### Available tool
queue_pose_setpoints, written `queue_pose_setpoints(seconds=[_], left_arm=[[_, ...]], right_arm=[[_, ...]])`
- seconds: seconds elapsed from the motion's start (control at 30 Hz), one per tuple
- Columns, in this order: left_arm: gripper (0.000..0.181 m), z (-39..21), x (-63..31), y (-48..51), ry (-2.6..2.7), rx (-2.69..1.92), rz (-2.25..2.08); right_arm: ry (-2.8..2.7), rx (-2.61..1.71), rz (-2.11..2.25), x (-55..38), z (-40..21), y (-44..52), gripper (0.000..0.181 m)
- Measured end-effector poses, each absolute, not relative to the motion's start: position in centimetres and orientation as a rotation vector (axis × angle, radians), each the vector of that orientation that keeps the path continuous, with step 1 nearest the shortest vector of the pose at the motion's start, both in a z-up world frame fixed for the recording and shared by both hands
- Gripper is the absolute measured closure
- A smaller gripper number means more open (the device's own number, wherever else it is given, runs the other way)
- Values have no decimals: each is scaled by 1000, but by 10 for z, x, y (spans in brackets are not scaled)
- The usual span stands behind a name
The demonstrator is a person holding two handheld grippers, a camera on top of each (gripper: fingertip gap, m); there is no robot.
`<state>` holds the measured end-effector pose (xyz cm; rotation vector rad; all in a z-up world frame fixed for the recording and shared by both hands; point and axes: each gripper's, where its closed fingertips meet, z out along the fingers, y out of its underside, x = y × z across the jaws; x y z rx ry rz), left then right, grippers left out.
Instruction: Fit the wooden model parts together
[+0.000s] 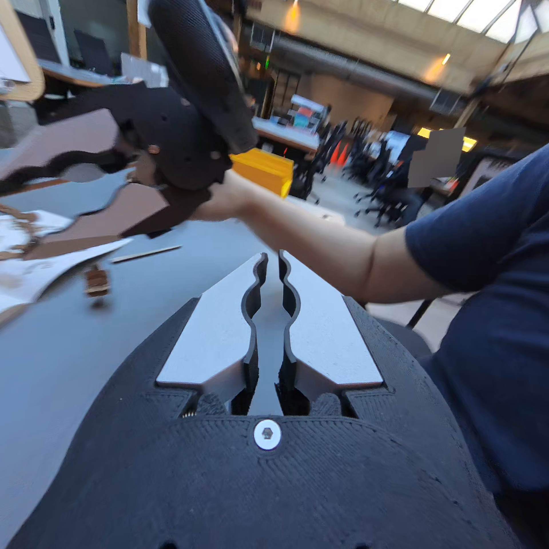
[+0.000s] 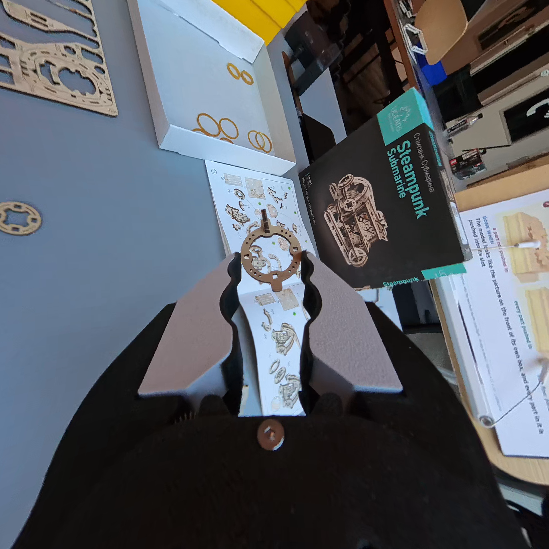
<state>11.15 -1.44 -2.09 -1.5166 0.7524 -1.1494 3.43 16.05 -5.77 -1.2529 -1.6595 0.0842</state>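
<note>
My right gripper (image 2: 270,259) is shut on a brown wooden ring part (image 2: 249,264), gripped by its rim at both sides and held above the open instruction booklet (image 2: 267,326). A small wooden peg piece (image 2: 264,223) sticks up from the ring's far edge. My left gripper (image 1: 273,256) is empty, its jaws almost together, low over the grey table (image 1: 193,267). In the left wrist view the right gripper (image 1: 20,214) shows blurred at upper left, held by a hand (image 1: 228,196). A second pale wooden ring (image 2: 19,218) lies flat on the table at the left.
A laser-cut wooden sheet (image 2: 53,59) lies at far left. A white box lid (image 2: 190,77) holds rubber bands (image 2: 218,126). The dark model box (image 2: 383,208) stands at right beside a printed sheet (image 2: 505,326). A small wooden piece (image 1: 96,282) and a thin stick (image 1: 145,254) lie on the table. Some 20 centimeters of space lies between my two pairs of fingers.
</note>
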Motion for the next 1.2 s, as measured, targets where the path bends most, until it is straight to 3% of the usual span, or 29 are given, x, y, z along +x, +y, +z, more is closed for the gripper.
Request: queue_pose_setpoints(seconds=[0.03, 0.3, 0.57, 0.87, 1.03, 1.2], left_arm=[[176, -19, 125, -27, 748, -1488, -1201], [174, -17, 157, -69, 827, -1331, -1242], [179, 21, 162, -146, 926, -941, -1373], [176, 48, 127, -141, 826, -771, -1268], [176, 46, 127, -134, 816, -796, -1208], [177, 36, 124, -102, 721, -923, -1079]], right_arm=[[-1640, -1268, 108, 36, -56, 155, 142], [-1578, -1363, 227, 49, -74, 113, 142], [-1626, -1447, 1049, -46, -76, -8, 142], [-1874, -1439, 966, -105, -128, -52, 142], [-1753, -1480, 879, -84, -112, -11, 142], [-1534, -1523, 402, 6, -76, 113, 142]])
